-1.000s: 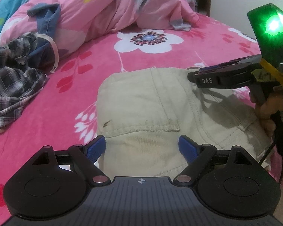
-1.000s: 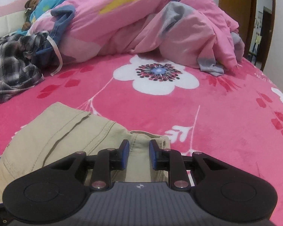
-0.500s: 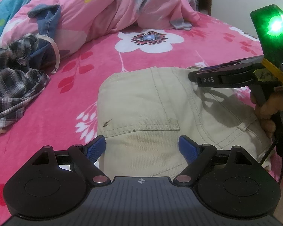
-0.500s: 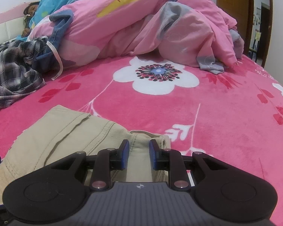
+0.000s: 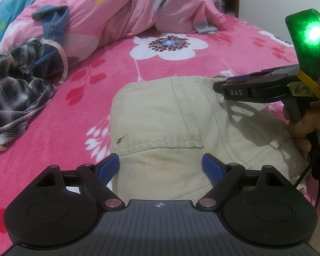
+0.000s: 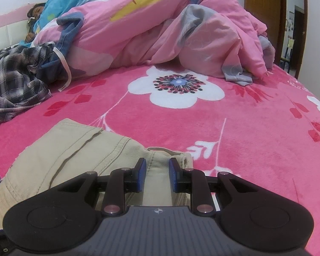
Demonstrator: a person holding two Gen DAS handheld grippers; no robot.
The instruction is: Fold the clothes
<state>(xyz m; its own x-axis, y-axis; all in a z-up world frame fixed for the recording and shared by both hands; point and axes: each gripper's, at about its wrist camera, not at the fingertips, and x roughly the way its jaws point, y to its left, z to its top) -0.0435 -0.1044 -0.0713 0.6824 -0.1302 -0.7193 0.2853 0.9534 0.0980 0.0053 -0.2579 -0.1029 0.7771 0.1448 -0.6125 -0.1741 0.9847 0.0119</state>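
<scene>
Left gripper (image 5: 160,165) fingers spread above the khaki trousers (image 5: 160,115); right gripper (image 6: 157,171) fingers narrowed around a trouser fold, pinch unclear.

**Count of items on the bed**

You see one folded beige trousers (image 5: 160,115), one plaid shirt (image 5: 12,93), one denim garment (image 5: 51,32), one pink quilt (image 6: 151,29), one floral blanket (image 6: 234,128), two grippers, left (image 5: 160,166) and right (image 6: 157,175), and one sleeping person (image 6: 35,12).
</scene>
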